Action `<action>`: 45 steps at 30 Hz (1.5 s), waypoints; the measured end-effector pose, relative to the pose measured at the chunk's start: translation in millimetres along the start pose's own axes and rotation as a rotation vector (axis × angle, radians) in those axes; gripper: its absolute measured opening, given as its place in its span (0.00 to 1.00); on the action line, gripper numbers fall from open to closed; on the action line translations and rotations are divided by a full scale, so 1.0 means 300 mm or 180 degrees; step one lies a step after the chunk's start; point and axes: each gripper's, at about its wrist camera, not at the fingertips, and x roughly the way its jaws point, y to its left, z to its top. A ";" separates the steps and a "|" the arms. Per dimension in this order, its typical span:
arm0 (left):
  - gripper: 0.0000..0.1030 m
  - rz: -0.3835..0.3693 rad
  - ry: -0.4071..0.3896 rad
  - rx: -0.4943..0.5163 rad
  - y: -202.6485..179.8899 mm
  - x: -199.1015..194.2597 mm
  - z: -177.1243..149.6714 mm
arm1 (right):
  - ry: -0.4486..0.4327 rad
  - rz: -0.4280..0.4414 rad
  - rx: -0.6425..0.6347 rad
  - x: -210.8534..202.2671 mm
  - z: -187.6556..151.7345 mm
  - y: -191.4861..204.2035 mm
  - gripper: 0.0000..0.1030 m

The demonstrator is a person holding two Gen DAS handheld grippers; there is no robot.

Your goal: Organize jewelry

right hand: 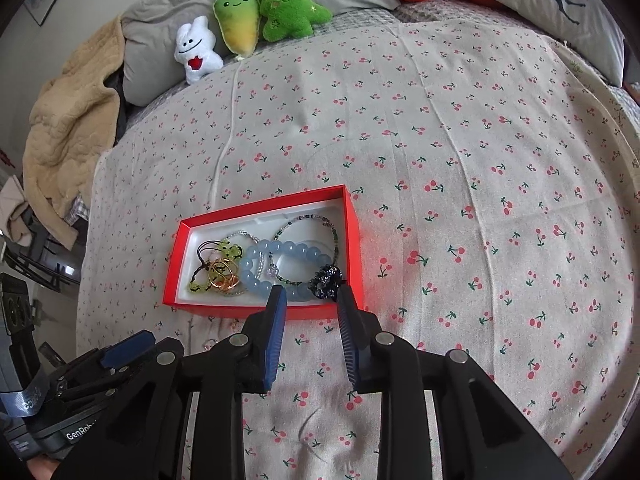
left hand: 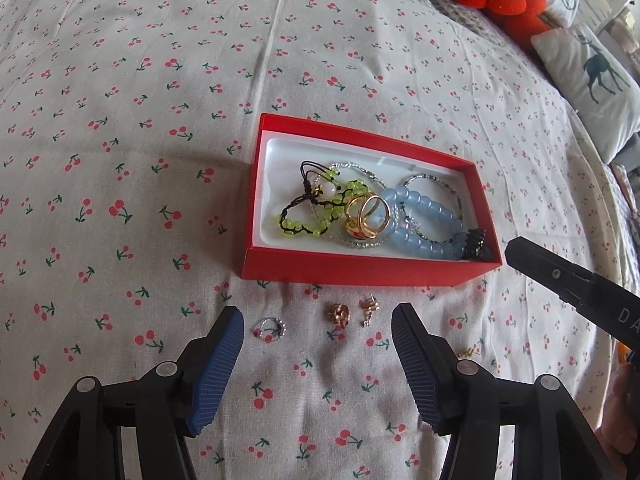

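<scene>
Sitting on the cherry-print bedspread point(left hand: 160, 100), the red box point(left hand: 360, 270) has its long near wall facing both grippers, lid off, white liner showing. Inside: green bead bracelet point(left hand: 320, 220) with black cord at the left end, gold rings point(left hand: 366, 214) in the middle on top of a clear bead strand, blue bead bracelet point(left hand: 424, 220) right of centre, thin dark-bead bracelet point(left hand: 444, 184) looped behind it, dark cluster piece point(left hand: 478, 244) jammed in the near right corner against the wall. Left end of the liner is bare.

Left gripper point(left hand: 318, 320): jaws wide apart, nothing between them, low over the cloth just short of the box's near wall. Three loose pieces lie on the cloth between the fingertips and the box: small beaded ring point(left hand: 272, 326) close to the left finger, rose-gold knot earring point(left hand: 338, 314) and a small stud earring point(left hand: 368, 310) side by side nearer the right finger. All three apart from the box wall and from the fingers. Another small gold piece point(left hand: 466, 352) shows just outside the right finger, partly hidden.

Right gripper point(right hand: 310, 294): jaws apart, holding nothing, tips over the box's near wall at its right end, above the blue bracelet and dark cluster; can't tell if they touch.

Cloth right of and behind the box is flat, open. Plush toys point(right hand: 256, 20) and pillows point(right hand: 560, 4) sit at the far bed edge, well apart from the box.
</scene>
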 end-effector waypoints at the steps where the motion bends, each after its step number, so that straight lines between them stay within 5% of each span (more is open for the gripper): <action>1: 0.66 0.0006 -0.0002 0.0000 0.002 -0.003 -0.006 | 0.0007 -0.0009 -0.0002 -0.004 -0.006 -0.004 0.27; 7: 0.72 0.0062 -0.0013 0.0027 0.012 -0.018 -0.033 | 0.0044 -0.0107 -0.0046 -0.027 -0.045 -0.028 0.30; 24: 0.82 0.0158 0.0112 0.0084 0.040 -0.010 -0.085 | 0.0339 -0.0283 -0.0051 -0.024 -0.125 -0.111 0.56; 45: 0.82 0.0113 0.0397 -0.0234 0.088 0.058 -0.101 | 0.0840 -0.0415 0.0212 0.098 -0.165 -0.158 0.60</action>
